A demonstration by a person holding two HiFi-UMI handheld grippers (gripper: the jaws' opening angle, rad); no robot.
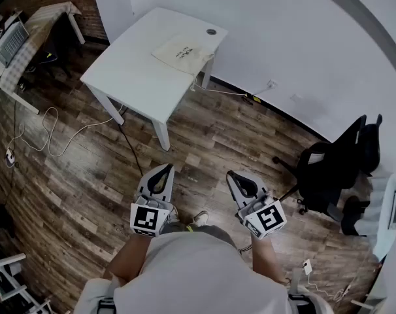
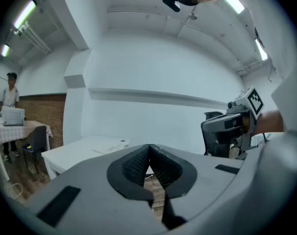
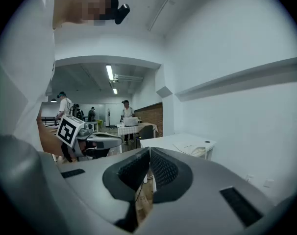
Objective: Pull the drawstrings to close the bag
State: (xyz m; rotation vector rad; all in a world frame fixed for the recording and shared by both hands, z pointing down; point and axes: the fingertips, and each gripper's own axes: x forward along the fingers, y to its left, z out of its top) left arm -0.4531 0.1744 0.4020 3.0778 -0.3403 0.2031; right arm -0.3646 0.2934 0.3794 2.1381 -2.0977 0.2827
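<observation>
Wood-plank floor underfoot, and both tools sit close to the body. The left gripper (image 1: pixel 161 176) has its jaws pressed together on nothing, and the right gripper (image 1: pixel 239 182) is likewise closed and empty. That's two grippers, side by side, both aimed forward. Ahead, well apart from either, stands one white table (image 1: pixel 129 77). One cream bag (image 1: pixel 183 51) lies flat at its far corner by the wall, roughly in line between them, a shade nearer the left. Drawstrings are too small to make out; the approach comes first, I'd say.

Bag (image 1: pixel 183 51) drawstrings too small to tell; print on it illegible.
</observation>
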